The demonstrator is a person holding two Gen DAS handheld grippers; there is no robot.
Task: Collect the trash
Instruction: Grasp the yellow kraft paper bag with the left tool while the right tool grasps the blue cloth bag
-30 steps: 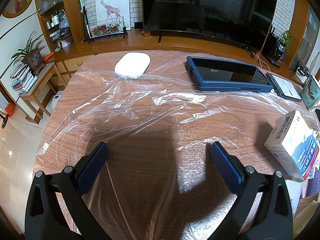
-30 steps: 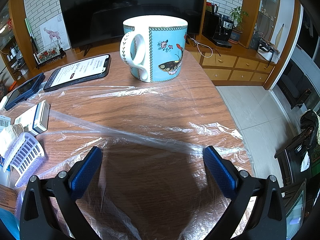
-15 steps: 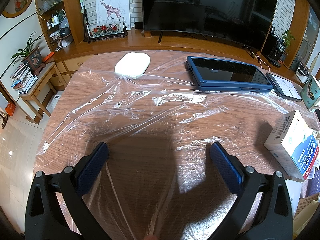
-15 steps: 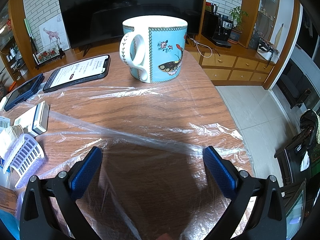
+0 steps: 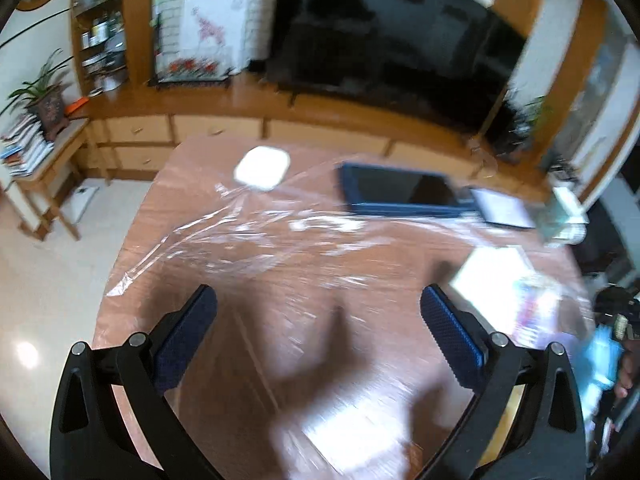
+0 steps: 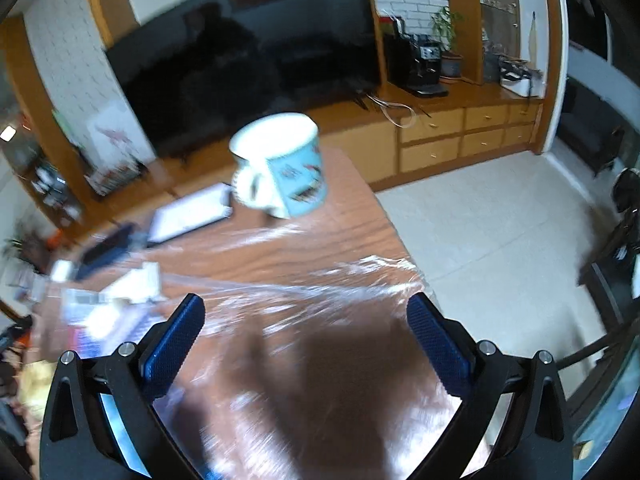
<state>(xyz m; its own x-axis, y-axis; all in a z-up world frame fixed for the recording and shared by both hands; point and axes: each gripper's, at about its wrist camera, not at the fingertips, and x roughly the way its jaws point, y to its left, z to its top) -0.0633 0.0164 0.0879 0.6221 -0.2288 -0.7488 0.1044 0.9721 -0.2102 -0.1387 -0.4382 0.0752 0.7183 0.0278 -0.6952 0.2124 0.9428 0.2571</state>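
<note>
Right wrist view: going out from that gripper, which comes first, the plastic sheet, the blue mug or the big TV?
1. plastic sheet, lying on the table right under the open right gripper.
2. blue mug, farther up the table.
3. TV, against the back wall.

The table [image 5: 372, 264] is reddish wood with visible grain, under thin, glossy, crinkled clear plastic film [image 5: 256, 236]. The mug [image 6: 282, 166] looks glazed ceramic. The gripper pads [image 6: 172, 340] are blue, finely textured, on matt black plastic.
</note>
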